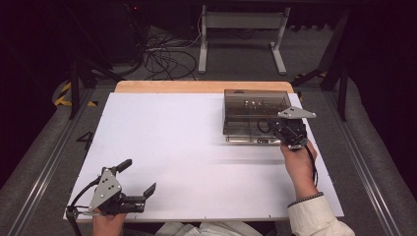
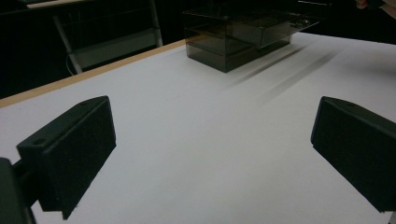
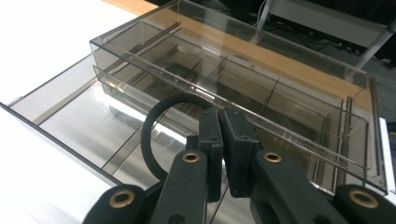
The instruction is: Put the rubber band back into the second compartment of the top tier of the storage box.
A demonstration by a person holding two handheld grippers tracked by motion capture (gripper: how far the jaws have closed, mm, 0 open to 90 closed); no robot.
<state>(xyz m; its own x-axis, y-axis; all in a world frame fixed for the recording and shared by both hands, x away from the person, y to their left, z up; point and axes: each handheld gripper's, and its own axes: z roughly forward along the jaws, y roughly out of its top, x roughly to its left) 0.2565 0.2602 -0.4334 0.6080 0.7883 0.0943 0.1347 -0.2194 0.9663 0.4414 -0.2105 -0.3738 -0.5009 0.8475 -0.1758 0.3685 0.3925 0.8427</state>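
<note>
A: What's hard to read here?

B: The smoky clear organizer box (image 1: 255, 116) at the far right of the white table top (image 1: 187, 157). From the high view its inside is dim; a few pale specks show through the lid, too small to name. The black loop (image 3: 161, 126) runs down behind the right gripper's jaws in the right gripper view, so its lower part is hidden. Whether the jaws pinch it or it only hangs beside them, I cannot tell.

A: The box itself?

B: A lidded case with a drawer (image 3: 79, 119) pulled out toward the person. Dividers split both the upper level and the drawer into compartments. The drawer sections I can see look bare, glare on the bottom. From the left gripper view the box (image 2: 243, 35) sits far off near the wooden table edge (image 1: 201, 86), drawer sticking out.

A: Right gripper?

B: Right gripper (image 1: 275, 129) at the drawer's front, over its right part, grey plate on top, jaws pressed together with almost no gap. The right hand (image 1: 298, 162) reaches forward, sleeve cuff at the wrist, cable trailing back along it.

A: Left?

B: Left gripper (image 1: 137, 178) low at the near left corner of the table, well apart from the box. Jaws spread wide, nothing between them but bare white surface. The left hand (image 1: 108, 223) is cut off by the bottom edge, cable looping off left.
</note>
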